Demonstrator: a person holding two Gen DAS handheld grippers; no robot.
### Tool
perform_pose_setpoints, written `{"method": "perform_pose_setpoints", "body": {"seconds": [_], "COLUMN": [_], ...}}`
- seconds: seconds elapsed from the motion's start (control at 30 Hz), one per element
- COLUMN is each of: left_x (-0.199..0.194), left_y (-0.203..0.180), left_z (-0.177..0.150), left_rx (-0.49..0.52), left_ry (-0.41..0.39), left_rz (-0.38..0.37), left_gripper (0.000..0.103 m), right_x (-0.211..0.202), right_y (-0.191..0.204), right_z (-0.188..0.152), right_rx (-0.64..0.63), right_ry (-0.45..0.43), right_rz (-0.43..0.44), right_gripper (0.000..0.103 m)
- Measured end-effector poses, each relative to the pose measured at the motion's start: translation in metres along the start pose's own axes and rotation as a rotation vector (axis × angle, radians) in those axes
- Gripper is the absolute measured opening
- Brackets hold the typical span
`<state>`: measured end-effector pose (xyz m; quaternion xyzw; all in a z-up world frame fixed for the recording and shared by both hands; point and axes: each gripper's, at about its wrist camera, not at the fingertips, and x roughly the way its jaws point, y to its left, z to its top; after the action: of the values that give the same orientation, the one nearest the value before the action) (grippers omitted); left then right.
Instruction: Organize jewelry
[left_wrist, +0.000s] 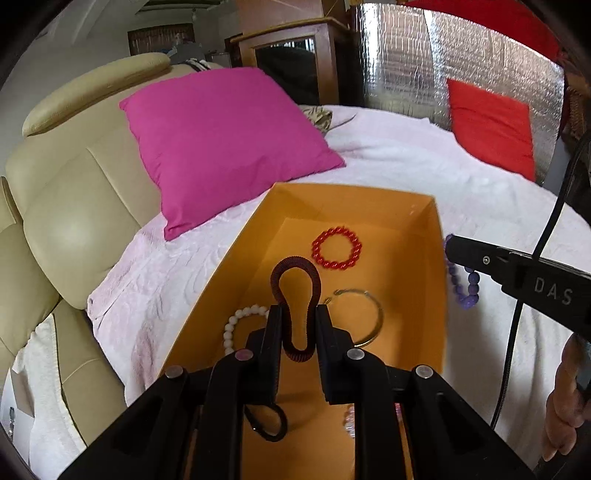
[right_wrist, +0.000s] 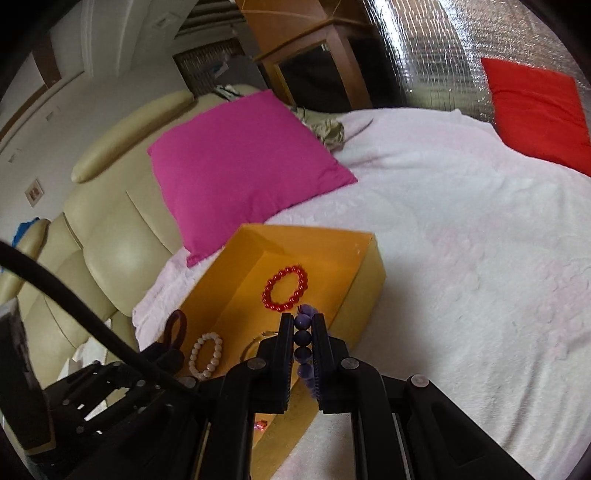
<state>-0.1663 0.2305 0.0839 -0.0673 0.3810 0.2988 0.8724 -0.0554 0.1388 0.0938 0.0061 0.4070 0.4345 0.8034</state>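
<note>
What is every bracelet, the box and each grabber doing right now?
Left gripper: shut on dark coil bracelet, above the box.
Right gripper: shut on purple bead bracelet, at the box's right wall.
Orange box: open, no lid.
Red bead bracelet: flat in box.
White bead bracelet: flat in box.
Metal hoop: flat in box.

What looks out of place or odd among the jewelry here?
Nothing is spilled or damaged. The dark coiled band is squeezed into a long loop by the left hand-held gripper over the orange box; the purple bead bracelet is pinched in the right hand-held gripper.
</note>
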Motion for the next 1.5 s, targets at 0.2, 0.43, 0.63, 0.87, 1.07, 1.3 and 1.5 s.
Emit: {"method": "perform_pose_setpoints", "body": {"seconds": [0.2,0.43,0.63,0.87,1.07,1.3,1.5], "left_x": [0.009,0.017,0.024,0.034,0.037,0.009,-0.061], "left_y": [0.001,0.0,0.005,0.009,0.012,0.031,0.06], "left_z": [-0.005,-0.006,-0.005,-0.006,-0.006,-0.008,-0.024], "left_rx": [0.021,0.024,0.012,-0.006,-0.016,-0.025,-0.027], "left_ry": [0.036,0.073,0.098,0.136,0.154,0.102,0.003], "left_rz": [0.02,0.006,0.005,0.022,0.056,0.087,0.149], "left_gripper": [0.018,0.019,0.019,0.036,0.063,0.063,0.076], "right_x": [0.015,0.022,0.017,0.031,0.047,0.002,-0.058], "right_y": [-0.006,0.002,0.005,0.003,0.0,-0.006,0.021], "right_z": [-0.004,0.011,0.029,0.028,0.018,0.011,0.002], "right_rx": [0.027,0.022,0.049,0.086,0.099,0.066,-0.056], "right_ry": [0.024,-0.003,-0.053,-0.03,0.044,0.033,0.036], "right_rz": [0.008,0.05,0.111,0.128,0.061,0.019,0.02], "right_gripper": [0.011,0.011,0.01,0.01,0.016,0.027,0.043]}}
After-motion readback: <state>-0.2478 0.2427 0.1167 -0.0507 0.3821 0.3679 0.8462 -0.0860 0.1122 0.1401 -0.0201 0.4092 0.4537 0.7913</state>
